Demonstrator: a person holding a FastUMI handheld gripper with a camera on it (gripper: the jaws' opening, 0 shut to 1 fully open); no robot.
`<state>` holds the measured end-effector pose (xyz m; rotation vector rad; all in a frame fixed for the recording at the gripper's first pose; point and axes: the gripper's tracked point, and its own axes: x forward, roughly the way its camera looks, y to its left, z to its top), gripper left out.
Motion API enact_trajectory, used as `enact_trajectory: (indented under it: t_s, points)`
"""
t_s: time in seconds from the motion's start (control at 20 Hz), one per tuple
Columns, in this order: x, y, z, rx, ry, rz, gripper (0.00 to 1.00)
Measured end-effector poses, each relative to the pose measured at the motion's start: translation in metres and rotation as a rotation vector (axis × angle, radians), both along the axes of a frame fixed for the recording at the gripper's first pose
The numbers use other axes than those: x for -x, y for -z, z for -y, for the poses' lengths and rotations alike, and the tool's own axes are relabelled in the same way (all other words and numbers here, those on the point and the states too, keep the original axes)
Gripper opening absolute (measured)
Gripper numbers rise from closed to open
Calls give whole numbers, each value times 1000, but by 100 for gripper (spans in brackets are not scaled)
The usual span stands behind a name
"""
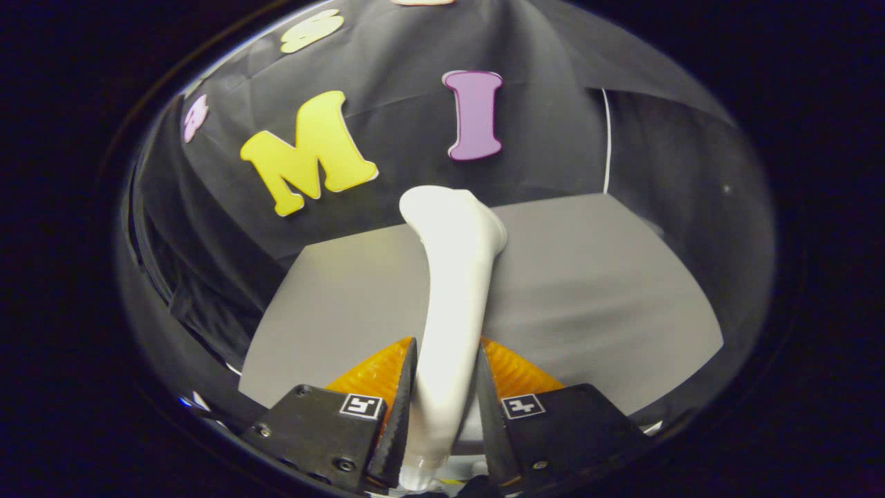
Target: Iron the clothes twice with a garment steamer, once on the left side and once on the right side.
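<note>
A white garment steamer (453,277) stands upright between my fingers, its handle pinched by both of them and its wider head (456,211) pointing up and away from me. My gripper (446,387) is shut on that handle. Beyond and below the steamer lies a grey cloth surface (588,290), flat with soft folds, which looks like the garment laid on a table. The steamer head hangs above the middle of the cloth's far part; I cannot tell whether it touches the cloth.
Black booth cloth (387,138) rises right behind the grey surface and wraps round both sides. A thin white line (607,138) runs down the wall at the back right. The grey surface's edges fall off left and right of my fingers.
</note>
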<state>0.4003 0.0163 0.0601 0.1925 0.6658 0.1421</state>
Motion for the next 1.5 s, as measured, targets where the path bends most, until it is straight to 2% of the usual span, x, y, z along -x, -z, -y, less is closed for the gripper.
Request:
enact_trajectory:
  t_s: [0.3, 0.55, 0.8, 1.0, 1.25, 1.5]
  points:
    - [7, -3, 1, 1, -33, -83, 43]
    - [10, -6, -3, -74, -100, -75, 36]
    - [16, -7, -11, -165, -110, -33, 30]
    - [45, -30, -15, -197, -92, 81, 29]
    - [90, -86, -27, -136, -49, 274, 28]
    - [145, -145, -62, -59, -25, 433, 28]
